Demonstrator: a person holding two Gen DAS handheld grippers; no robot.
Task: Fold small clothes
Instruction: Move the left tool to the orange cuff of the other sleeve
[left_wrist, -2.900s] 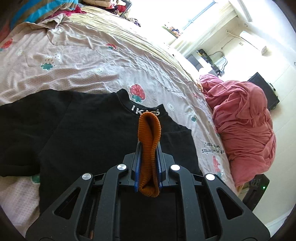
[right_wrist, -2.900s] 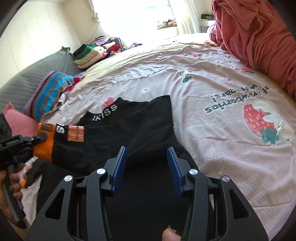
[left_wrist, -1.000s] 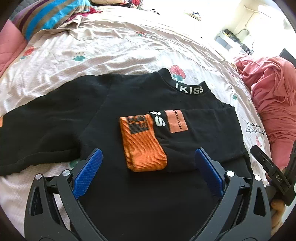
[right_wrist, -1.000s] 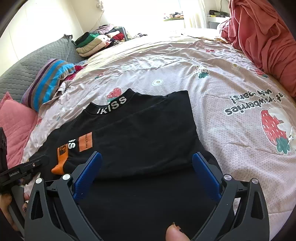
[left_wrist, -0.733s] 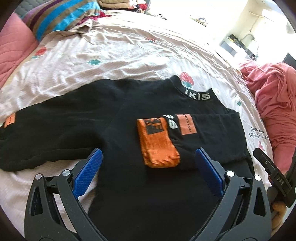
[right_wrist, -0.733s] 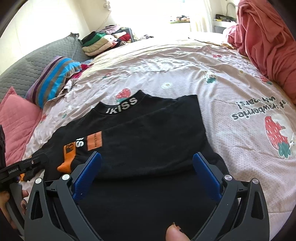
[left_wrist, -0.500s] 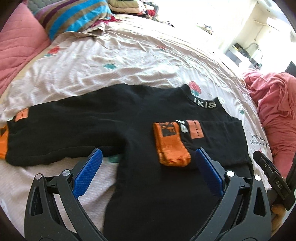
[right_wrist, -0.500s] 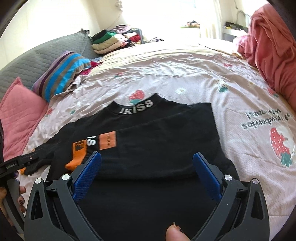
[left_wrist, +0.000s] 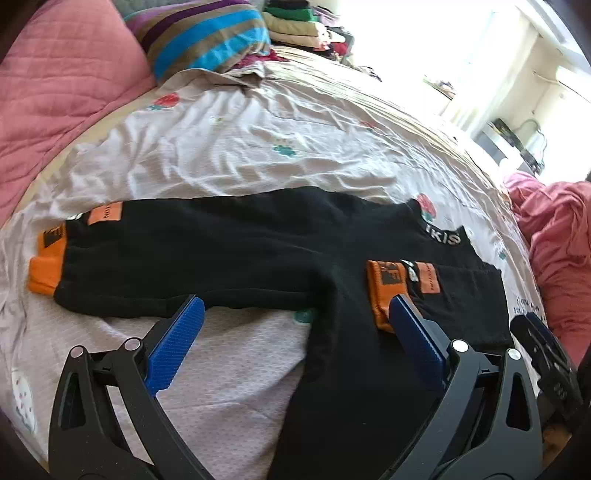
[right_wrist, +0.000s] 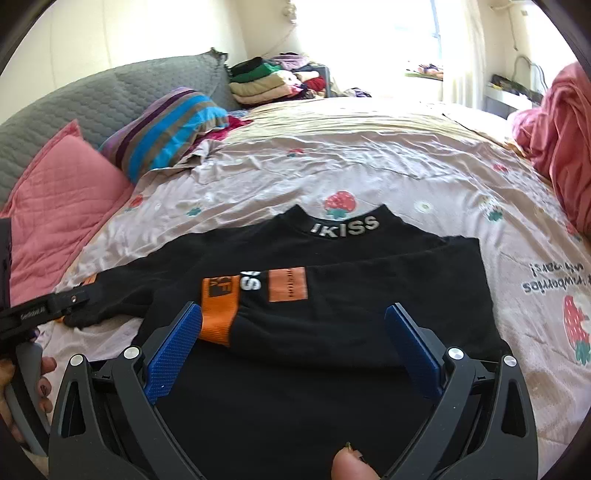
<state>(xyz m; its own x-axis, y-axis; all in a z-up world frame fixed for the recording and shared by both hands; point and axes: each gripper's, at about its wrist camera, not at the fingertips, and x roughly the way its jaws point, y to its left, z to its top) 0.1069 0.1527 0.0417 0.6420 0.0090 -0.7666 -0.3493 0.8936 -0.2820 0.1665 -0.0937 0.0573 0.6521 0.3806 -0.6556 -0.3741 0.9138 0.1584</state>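
Note:
A black long-sleeved top (left_wrist: 258, 243) (right_wrist: 332, 387) with an "IKISS" collar (right_wrist: 345, 226) lies flat on the bed. One sleeve is folded across the chest, its orange cuff (left_wrist: 384, 291) (right_wrist: 218, 310) lying on the body. The other sleeve stretches out to the left, ending in an orange cuff (left_wrist: 46, 266). My left gripper (left_wrist: 293, 347) is open above the armpit of the outstretched sleeve, holding nothing. My right gripper (right_wrist: 293, 350) is open over the folded sleeve, also holding nothing.
The bed has a pale strawberry-print sheet (left_wrist: 258, 147) (right_wrist: 369, 166). A pink pillow (right_wrist: 62, 192) and a striped cushion (right_wrist: 166, 129) lie at the head, by a stack of folded clothes (right_wrist: 266, 81). A red blanket heap (right_wrist: 565, 140) sits right. A hand (right_wrist: 22, 391) holds the left gripper.
My left gripper let go of the orange cuff on the chest, opened, and swung back left, bringing the outstretched sleeve into view. My right gripper opened wide and drew back a little.

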